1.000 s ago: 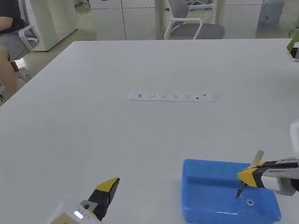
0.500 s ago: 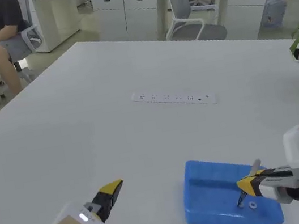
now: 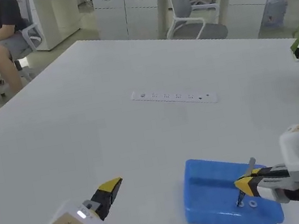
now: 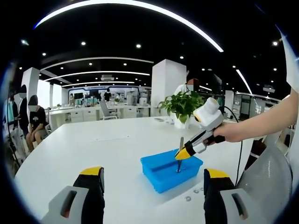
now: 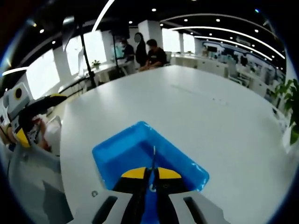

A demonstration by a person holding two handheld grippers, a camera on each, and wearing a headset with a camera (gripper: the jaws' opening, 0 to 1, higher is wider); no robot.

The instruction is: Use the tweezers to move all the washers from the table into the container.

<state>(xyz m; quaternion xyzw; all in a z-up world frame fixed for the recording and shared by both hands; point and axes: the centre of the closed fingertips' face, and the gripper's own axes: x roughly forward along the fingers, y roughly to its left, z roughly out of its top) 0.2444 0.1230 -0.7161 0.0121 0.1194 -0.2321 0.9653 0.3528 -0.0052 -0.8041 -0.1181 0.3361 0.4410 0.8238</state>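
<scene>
Table (image 3: 111,124) runs broad and white ahead of both grippers, power strip (image 3: 173,96) far beyond. Right gripper (image 3: 243,183) pinched narrow on tweezers (image 3: 240,199), tips down inside container (image 3: 204,216), just beside a washer (image 3: 251,204). Left gripper (image 4: 154,171) wide, holding nothing; container ahead, loose washers (image 4: 188,198) lying near its right jaw.

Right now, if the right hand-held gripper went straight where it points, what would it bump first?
Most likely the blue container: the right hand-held gripper is shut on the tweezers, which point into it, so its floor or far wall comes first. Depth is hard to judge.
</scene>
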